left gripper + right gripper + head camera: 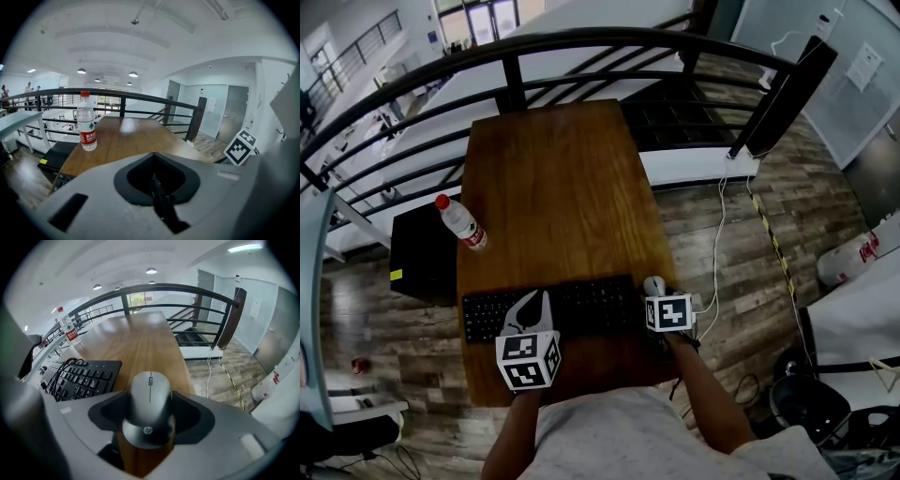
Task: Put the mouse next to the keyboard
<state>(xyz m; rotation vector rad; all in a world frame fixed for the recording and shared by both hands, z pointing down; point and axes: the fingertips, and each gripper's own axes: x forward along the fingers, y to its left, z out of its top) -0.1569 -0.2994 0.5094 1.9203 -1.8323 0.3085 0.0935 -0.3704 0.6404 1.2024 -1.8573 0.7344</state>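
A grey HP mouse sits on the wooden table near its right edge, just right of the black keyboard. My right gripper is shut on the mouse, one jaw against each side. From the head view the mouse shows just ahead of the right gripper. The left gripper hovers over the keyboard's middle, and in its own view the left gripper is shut with nothing held. The keyboard has a black cable looped on it.
A water bottle with a red label stands at the table's left edge, also seen as the bottle. A black box sits beside the table on the left. A black railing runs behind. White cables lie on the floor to the right.
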